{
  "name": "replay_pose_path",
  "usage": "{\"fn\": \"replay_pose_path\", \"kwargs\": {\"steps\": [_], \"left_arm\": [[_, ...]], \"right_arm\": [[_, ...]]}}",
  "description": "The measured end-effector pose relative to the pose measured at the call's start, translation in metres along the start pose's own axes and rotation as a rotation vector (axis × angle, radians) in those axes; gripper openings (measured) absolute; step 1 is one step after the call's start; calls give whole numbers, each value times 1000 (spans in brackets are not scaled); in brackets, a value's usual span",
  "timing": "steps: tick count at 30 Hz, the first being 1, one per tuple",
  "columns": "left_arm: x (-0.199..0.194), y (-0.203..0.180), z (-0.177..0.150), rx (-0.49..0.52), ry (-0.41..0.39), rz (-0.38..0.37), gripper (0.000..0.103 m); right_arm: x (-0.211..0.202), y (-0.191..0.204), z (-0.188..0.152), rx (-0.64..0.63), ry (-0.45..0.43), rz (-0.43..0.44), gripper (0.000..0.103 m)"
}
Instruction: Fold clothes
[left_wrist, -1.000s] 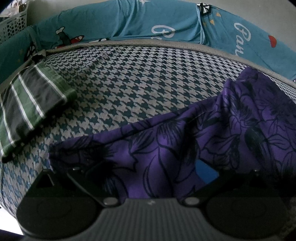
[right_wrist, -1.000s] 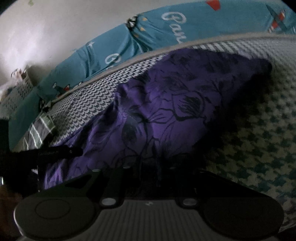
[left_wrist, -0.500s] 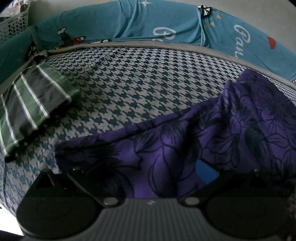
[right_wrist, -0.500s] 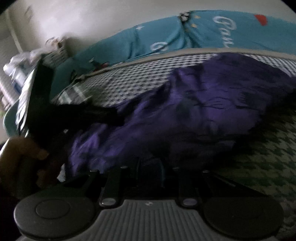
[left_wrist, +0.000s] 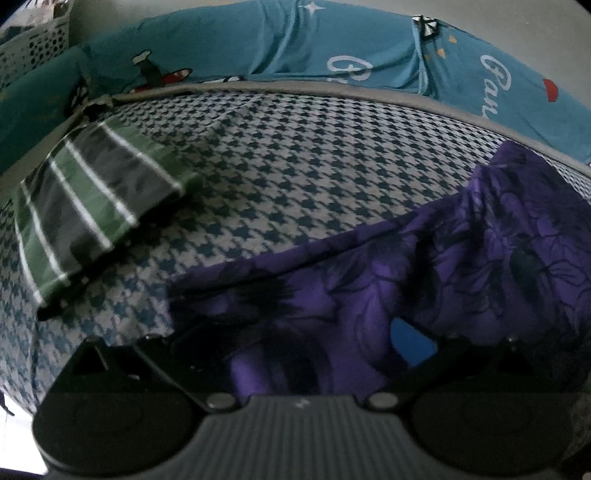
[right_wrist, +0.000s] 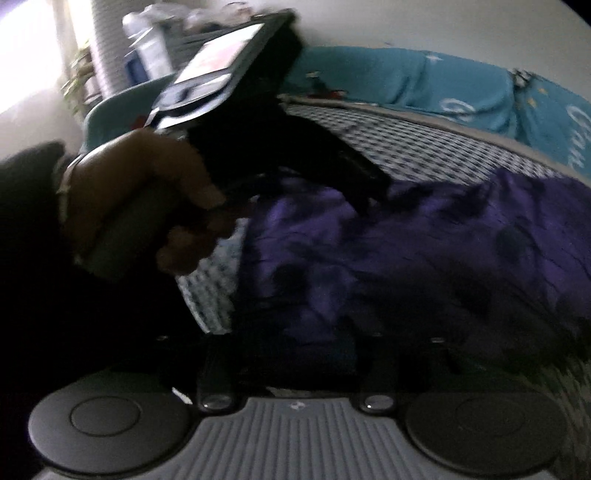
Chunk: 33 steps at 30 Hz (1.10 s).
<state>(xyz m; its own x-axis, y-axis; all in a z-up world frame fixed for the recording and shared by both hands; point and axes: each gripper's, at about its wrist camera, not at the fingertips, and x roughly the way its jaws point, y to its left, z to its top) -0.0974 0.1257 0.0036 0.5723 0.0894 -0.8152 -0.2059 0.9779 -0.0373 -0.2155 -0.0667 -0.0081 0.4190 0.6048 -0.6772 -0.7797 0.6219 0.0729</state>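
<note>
A purple garment with a black flower print (left_wrist: 498, 258) lies crumpled on the houndstooth bed cover (left_wrist: 314, 166). Its near edge is bunched between the fingers of my left gripper (left_wrist: 314, 332) and hides the tips; one blue pad (left_wrist: 410, 339) shows beside the bunch. In the right wrist view the purple garment (right_wrist: 461, 251) fills the middle. My right gripper (right_wrist: 299, 347) is shut on its near edge, dark and blurred. The left gripper (right_wrist: 365, 184), held by a person's hand (right_wrist: 140, 192), rests its tip on the cloth's far left end.
A folded green, black and white striped garment (left_wrist: 96, 214) lies at the bed's left side. Teal printed bumper cushions (left_wrist: 295, 48) ring the far edge, with a white perforated basket (left_wrist: 33, 48) behind them. A bright window (right_wrist: 29, 55) and clutter stand far left.
The right gripper has swung left, bringing the hand and left gripper into its view. The purple cloth's left end has drawn in to the right. The striped garment has shifted right in the left view.
</note>
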Motion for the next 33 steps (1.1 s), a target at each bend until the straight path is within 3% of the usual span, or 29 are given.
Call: {"fn": "replay_pose_path", "kwargs": {"steps": [4,8,22,23,25,29,31,33], "left_arm": [[-1,12,-1,-25,6,13,103],[-2,19,-2,-43,8,23,103],[-8,42,-2,-128,8,19,103],[-8,42,-1,-130,8,15,103],[-9,44,-1,-146,12,-12,103],[-11,46,0,-173,22,-60,103],[-11,48,0,-187,29,-84,103],[-12,51,0,-208,36,-120,103]], "right_arm": [[6,17,0,-75,14,17,59],[17,30,0,-143,31,2,60],[68,71,-23,-514,40,-207,65],[70,71,-24,-528,32,-222,63],[72,71,-25,-556,17,-252,47],[71,68,-25,-580,-13,-303,26],[63,60,-18,-501,-26,-294,13],[56,52,-10,-423,-39,-285,10]]}}
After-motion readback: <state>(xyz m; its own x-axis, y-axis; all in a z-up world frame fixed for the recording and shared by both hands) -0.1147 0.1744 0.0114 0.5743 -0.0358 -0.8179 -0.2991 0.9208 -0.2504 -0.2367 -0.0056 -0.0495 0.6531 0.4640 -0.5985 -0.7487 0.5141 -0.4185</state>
